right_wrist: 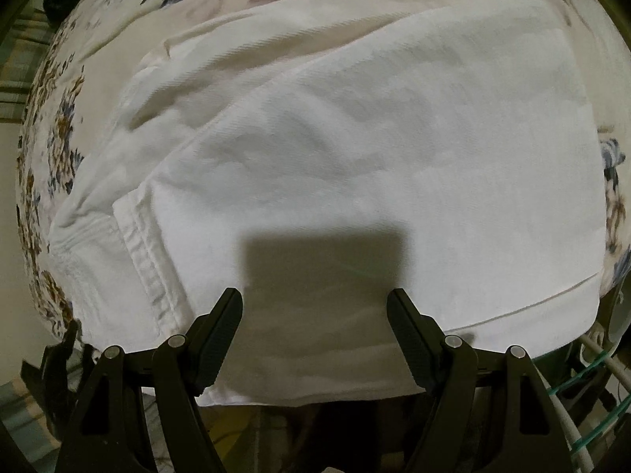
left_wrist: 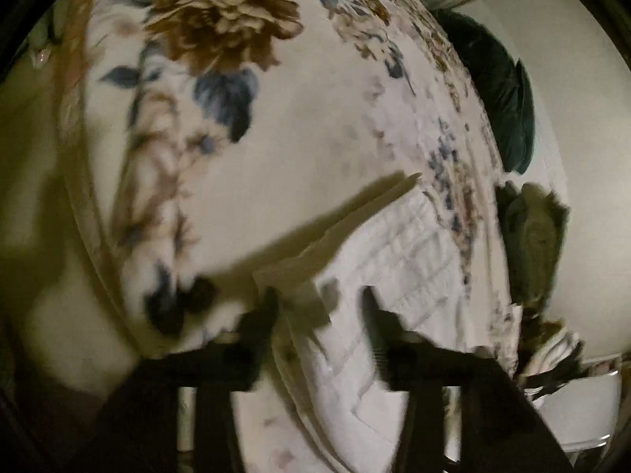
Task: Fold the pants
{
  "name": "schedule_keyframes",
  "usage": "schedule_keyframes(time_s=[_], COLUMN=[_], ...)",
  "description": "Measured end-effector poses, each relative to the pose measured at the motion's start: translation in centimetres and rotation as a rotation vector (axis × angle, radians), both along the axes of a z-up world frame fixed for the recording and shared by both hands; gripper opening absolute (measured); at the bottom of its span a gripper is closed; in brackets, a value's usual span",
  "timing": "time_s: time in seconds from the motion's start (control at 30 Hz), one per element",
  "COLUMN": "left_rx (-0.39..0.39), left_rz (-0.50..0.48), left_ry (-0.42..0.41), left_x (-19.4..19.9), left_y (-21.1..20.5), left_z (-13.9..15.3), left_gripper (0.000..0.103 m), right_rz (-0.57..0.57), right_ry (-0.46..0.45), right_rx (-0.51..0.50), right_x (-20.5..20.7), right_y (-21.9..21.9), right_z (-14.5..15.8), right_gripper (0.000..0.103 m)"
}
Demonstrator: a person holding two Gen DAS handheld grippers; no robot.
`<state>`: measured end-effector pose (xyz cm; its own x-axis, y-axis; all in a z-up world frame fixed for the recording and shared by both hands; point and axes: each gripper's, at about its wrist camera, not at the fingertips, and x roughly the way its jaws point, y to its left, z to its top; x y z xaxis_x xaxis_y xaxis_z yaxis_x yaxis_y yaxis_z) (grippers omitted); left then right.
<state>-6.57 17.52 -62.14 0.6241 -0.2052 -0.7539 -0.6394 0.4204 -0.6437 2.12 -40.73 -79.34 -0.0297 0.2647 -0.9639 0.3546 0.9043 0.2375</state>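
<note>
White pants point(right_wrist: 374, 149) lie folded over themselves on a floral bedspread point(right_wrist: 55, 118), filling the right wrist view; a stitched hem point(right_wrist: 146, 260) shows at the left. My right gripper point(right_wrist: 315, 303) is open and empty, just above the near edge of the pants. In the left wrist view, which is blurred, the pants' stitched end point(left_wrist: 386, 276) lies between the fingers of my left gripper point(left_wrist: 319, 303), whose fingers stand apart over the cloth.
The floral bedspread point(left_wrist: 276, 138) covers the bed. A dark green cushion point(left_wrist: 504, 90) and a green cloth point(left_wrist: 532, 236) lie off the bed's right edge. White cables point(right_wrist: 591, 394) run at the lower right in the right wrist view.
</note>
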Motion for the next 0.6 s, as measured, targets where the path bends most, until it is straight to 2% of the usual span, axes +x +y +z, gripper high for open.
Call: schedule_keyframes(time_s=[0.03,0.07,0.17,0.23,0.37,0.43,0.47,0.5,0.53,0.6], left_rx=[-0.037,-0.058,-0.097,-0.085,-0.065,-0.026,-0.003,0.023,0.047,0.119], left_rz=[0.017,0.022,0.003,0.021,0.036,0.046,0.045,0.043,0.027,0.006], left_ry=[-0.023,-0.031,0.017,-0.026,-0.046,-0.055,-0.055,-0.054,-0.052,-0.059], left_x=[-0.6,-0.9,-0.2,0.4,2.2,3.2,3.5,3.7,3.8,3.8], left_y=[-0.2,-0.4,-1.1,-1.0,-1.1,-1.4,-1.7,-2.0,-2.3,-2.9], left_z=[-0.3,-0.6,-3.0,-3.5,-3.6,-3.5,-3.3,-3.0,-2.7,-1.4], left_gripper=[0.063,0.063,0.063,0.063,0.063,0.062,0.059,0.036,0.029,0.024], right_rz=[-0.004,-0.007,-0.014,-0.018,-0.002,0.005,0.005,0.003,0.0,-0.006], right_ry=[0.0,0.001,0.009,0.01,0.0,-0.006,-0.008,-0.011,-0.014,-0.02], right_rx=[0.002,0.002,-0.007,-0.006,0.007,0.009,0.01,0.013,0.015,0.022], right_x=[-0.1,-0.2,-0.4,0.0,0.3,0.1,0.0,-0.1,-0.1,-0.3], right_y=[-0.1,-0.3,-1.2,-1.0,-0.8,-1.0,-1.0,-1.1,-1.0,-1.3], right_z=[-0.1,-0.1,-0.3,-0.4,-0.2,0.0,0.0,0.1,0.1,0.3], right_gripper=[0.078,0.078,0.078,0.078,0.078,0.078,0.078,0.078,0.078,0.078])
